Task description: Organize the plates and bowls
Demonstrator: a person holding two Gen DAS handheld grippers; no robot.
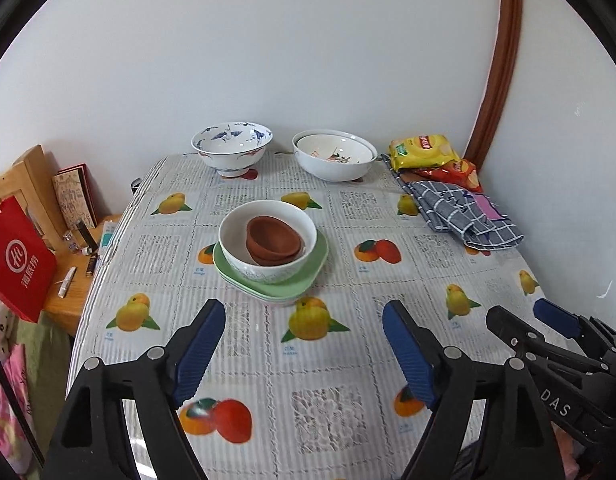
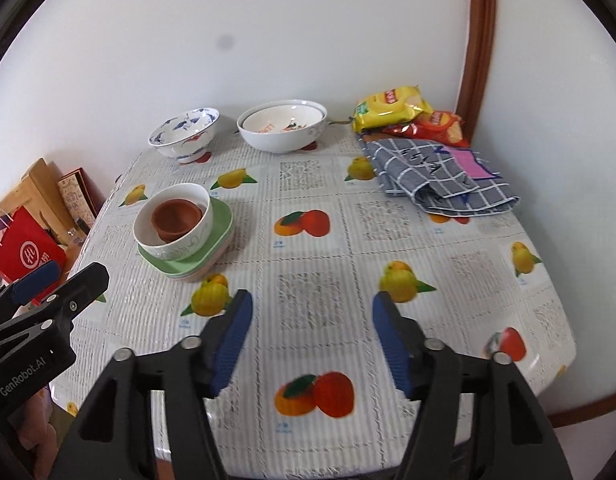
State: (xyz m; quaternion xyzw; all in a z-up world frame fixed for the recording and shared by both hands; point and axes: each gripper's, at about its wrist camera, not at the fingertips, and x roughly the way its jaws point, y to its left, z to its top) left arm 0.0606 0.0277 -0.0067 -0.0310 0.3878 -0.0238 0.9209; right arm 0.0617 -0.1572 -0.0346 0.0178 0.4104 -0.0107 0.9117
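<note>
A white bowl (image 1: 268, 242) (image 2: 173, 226) holding stacked brown bowls (image 1: 273, 242) (image 2: 177, 218) sits on a pile of green plates (image 1: 313, 276) (image 2: 216, 240) mid-table. At the far edge stand a blue-patterned bowl (image 1: 231, 147) (image 2: 184, 132) and nested white bowls (image 1: 335, 156) (image 2: 283, 126). My left gripper (image 1: 304, 316) (image 2: 54, 280) hovers open near the front of the table, well short of the stack, with nothing between its fingers. My right gripper (image 2: 313, 308) (image 1: 524, 316) is also open and empty, to the right of the left one.
Yellow and red snack bags (image 1: 426, 151) (image 2: 392, 106) and a grey checked cloth (image 1: 464, 212) (image 2: 436, 176) lie at the far right. A red paper bag (image 1: 18, 258) (image 2: 26, 254) and a wooden side table (image 1: 74, 292) with small items stand left of the table. A white wall stands behind.
</note>
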